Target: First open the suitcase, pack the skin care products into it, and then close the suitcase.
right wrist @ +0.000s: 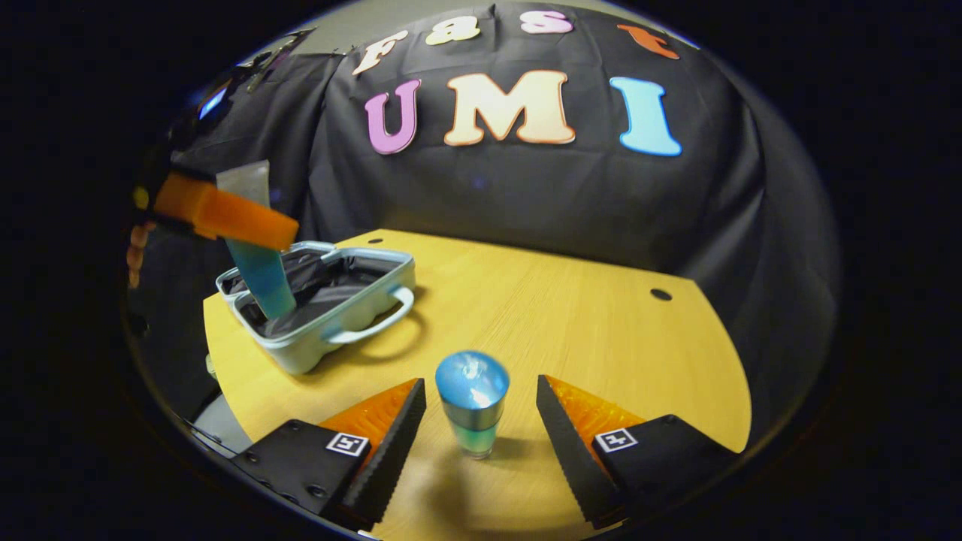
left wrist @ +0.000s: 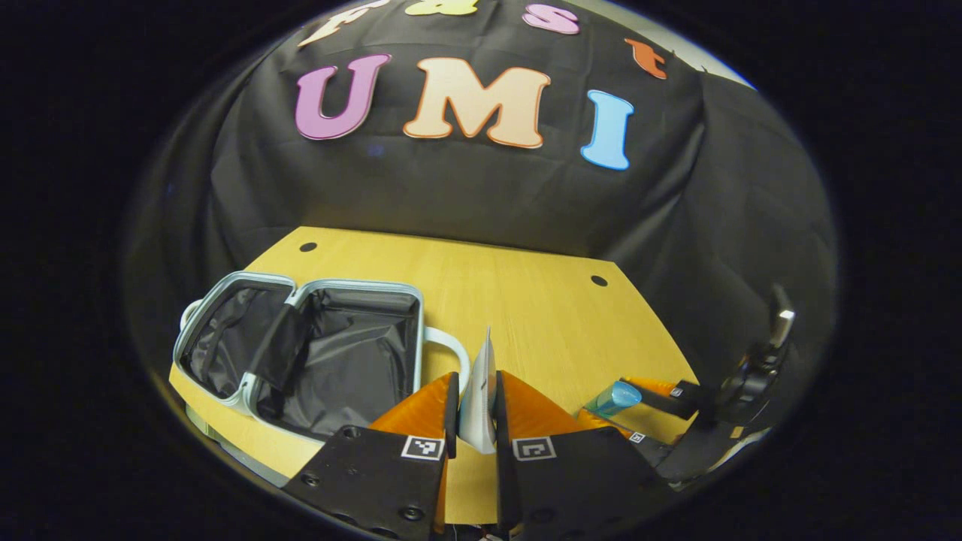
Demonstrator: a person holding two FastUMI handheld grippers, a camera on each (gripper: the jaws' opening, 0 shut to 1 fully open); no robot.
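In the left gripper view we see the left gripper w/ both orange fingers pinched narrow on a flat tube, seen edge-on, white, standing up between the pads. In the right gripper view that same left gripper shows farther off at upper left, a hand behind it; the tube hangs from it, pale crimped end up, blue-teal body down, its lower end over the suitcase interior, tho we can't tell if it touches the lining. The suitcase lies open on the yellow table, pale blue shell, dark lining, both halves flat, a handle on the side nearest the left gripper. The right gripper has its fingers spread wide, one each side of a small bottle w/ a shiny blue cap & greenish body, standing upright on the table; there's a clear gap btw the bottle & each pad, so no grip. In the left gripper view the right gripper sits at lower right, the blue bottle btw its fingers. Suitcase & bottle are well apart, suitcase toward the table's left edge, bottle near the front edge.
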